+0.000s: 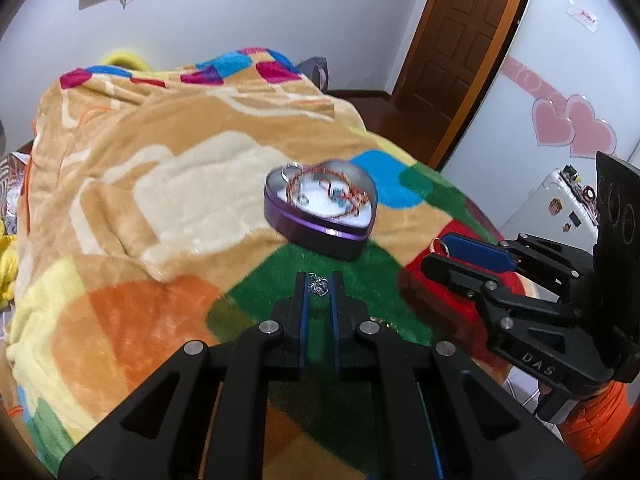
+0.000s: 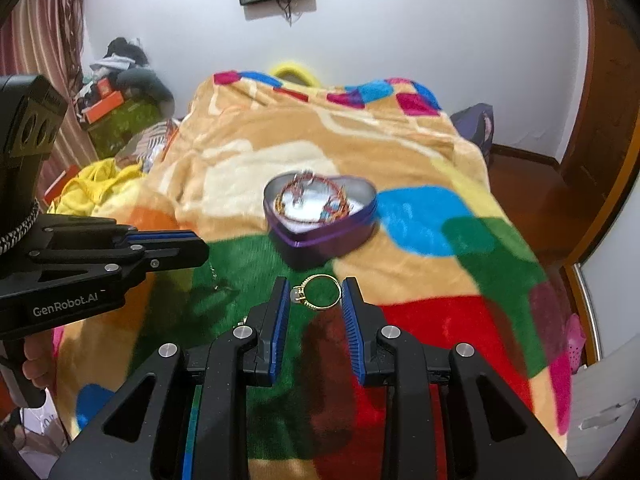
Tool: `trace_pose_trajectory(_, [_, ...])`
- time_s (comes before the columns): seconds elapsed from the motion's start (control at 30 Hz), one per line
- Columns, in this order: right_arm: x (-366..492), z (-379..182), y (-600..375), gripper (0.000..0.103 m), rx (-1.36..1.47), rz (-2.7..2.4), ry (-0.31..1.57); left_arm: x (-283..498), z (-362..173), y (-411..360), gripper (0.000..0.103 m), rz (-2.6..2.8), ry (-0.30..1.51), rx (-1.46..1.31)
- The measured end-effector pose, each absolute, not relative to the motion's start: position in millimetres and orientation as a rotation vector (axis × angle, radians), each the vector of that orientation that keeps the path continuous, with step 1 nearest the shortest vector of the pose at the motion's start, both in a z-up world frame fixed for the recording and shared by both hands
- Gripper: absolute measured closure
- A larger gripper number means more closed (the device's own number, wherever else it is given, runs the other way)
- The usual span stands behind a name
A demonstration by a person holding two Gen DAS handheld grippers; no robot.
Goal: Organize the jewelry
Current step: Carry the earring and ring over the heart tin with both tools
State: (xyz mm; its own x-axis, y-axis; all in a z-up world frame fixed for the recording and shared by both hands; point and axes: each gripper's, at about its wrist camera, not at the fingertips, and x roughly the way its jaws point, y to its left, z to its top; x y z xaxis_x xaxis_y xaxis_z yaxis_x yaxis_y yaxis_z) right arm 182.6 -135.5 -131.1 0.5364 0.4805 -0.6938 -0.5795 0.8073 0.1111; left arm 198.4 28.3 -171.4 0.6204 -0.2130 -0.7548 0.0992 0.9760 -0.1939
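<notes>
A purple heart-shaped tin [image 1: 320, 232] sits open on the blanket, holding a red beaded bracelet [image 1: 332, 190] and small silver pieces. It also shows in the right wrist view [image 2: 320, 240]. My left gripper [image 1: 319, 285] is shut on a small silver pendant [image 1: 318, 286], held just in front of the tin. My right gripper [image 2: 317, 292] is shut on a gold ring [image 2: 320, 292] with a pale stone, also just before the tin. In the left wrist view the right gripper [image 1: 440, 254] is at the right; in the right wrist view the left gripper [image 2: 200, 250] is at the left, a thin chain [image 2: 214, 276] hanging from it.
A plush patchwork blanket [image 1: 160, 184] covers the bed. Yellow cloth and clutter [image 2: 96, 184] lie beyond the bed's left edge. A wooden door [image 1: 460, 40] and a white cabinet with pink hearts [image 1: 572, 128] stand to the right.
</notes>
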Motion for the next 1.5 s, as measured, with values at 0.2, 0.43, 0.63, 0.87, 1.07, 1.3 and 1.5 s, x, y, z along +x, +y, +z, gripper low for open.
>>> trace_pose_trajectory(0.2, [184,-111,-140,0.079,-0.116,0.619,0.727,198,-150,31,0.095,-0.17,0.829,-0.129])
trace_pose_trajectory(0.43, [189,-89,-143,0.079,-0.093,0.613,0.662,203,-130,36,0.095,-0.161,0.775,-0.127])
trace_pose_trajectory(0.63, [195,-80,-137,0.079,-0.087,0.623,0.626,213,-122,36,0.095,-0.152,0.743,-0.117])
trace_pose_trajectory(0.87, [206,-85,-124,0.079,-0.079,0.644,0.63,230,-122,37,0.095,-0.157,0.731,-0.116])
trace_pose_trajectory(1.07, [216,-103,-116,0.079,-0.086,0.656,0.677,247,-132,38,0.095,-0.164,0.748,-0.13])
trace_pose_trajectory(1.3, [233,-122,-109,0.079,-0.096,0.663,0.736,264,-149,39,0.095,-0.175,0.781,-0.143])
trace_pose_trajectory(1.5, [243,-132,-101,0.079,-0.123,0.669,0.77,279,-164,40,0.095,-0.177,0.813,-0.145])
